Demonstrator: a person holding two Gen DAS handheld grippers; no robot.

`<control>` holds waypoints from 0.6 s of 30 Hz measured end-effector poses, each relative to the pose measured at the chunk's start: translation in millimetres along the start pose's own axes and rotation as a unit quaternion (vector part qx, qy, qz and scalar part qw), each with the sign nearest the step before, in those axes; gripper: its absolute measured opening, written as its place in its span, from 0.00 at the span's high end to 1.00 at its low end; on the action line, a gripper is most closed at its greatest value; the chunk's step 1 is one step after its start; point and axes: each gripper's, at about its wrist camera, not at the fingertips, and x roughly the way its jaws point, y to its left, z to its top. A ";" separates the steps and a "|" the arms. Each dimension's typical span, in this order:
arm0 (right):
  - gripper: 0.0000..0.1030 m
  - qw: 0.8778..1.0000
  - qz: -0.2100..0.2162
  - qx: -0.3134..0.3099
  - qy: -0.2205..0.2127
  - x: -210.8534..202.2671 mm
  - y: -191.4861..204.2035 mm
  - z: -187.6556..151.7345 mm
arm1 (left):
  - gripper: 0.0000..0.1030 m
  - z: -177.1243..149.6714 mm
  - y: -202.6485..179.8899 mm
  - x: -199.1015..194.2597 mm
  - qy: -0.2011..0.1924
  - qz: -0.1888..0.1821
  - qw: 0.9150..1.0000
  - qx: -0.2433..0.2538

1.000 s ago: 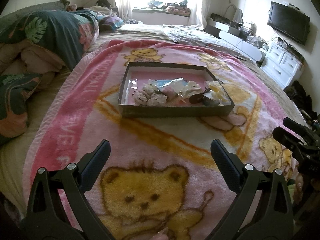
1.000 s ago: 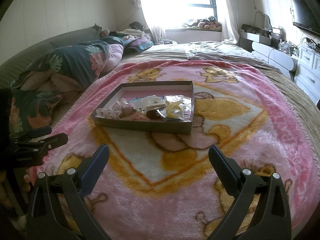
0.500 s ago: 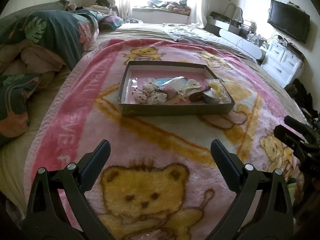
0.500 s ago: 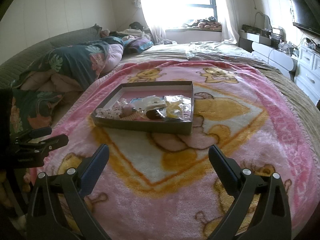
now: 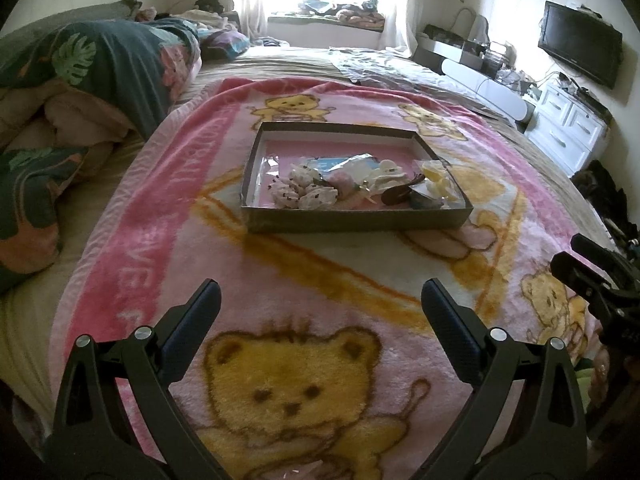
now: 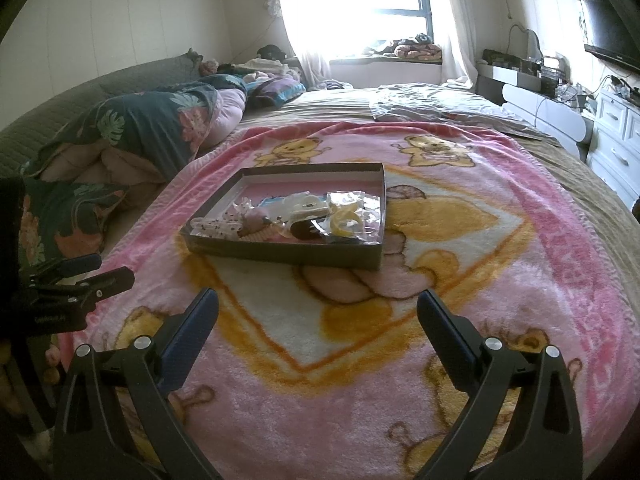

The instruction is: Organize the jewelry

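Observation:
A shallow dark cardboard box [image 5: 352, 219] [image 6: 280, 252] lies on a pink bear-print blanket [image 5: 304, 280] [image 6: 440, 264] in the middle of the bed. Inside it is a heap of small accessories: white spotted bows [image 5: 304, 194] [image 6: 224, 224], a pink piece, a brown clip [image 5: 396, 195] [image 6: 302, 229] and yellow items in clear bags [image 5: 436, 182] [image 6: 348, 216]. My left gripper [image 5: 320, 304] hangs open over the blanket, well short of the box, nothing between its fingers. My right gripper [image 6: 318, 304] is likewise open and empty, short of the box's near right side.
A rumpled floral quilt [image 5: 92, 76] [image 6: 152, 128] is piled along the left of the bed. White drawers [image 5: 568, 128] and a wall television [image 5: 580, 42] stand to the right, a bright window [image 6: 360, 4] beyond. Each gripper shows at the other view's edge [image 5: 588, 276] [image 6: 76, 280].
Both grippers stay open and almost still. The left view has shifted slightly, so the box sits a touch lower in it.

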 end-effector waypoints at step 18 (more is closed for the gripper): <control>0.04 1.000 -0.002 0.000 -0.001 -0.6 -1.0 0.3 | 0.09 -0.5 4.1 1.1 0.002 0.004 1.000 -0.002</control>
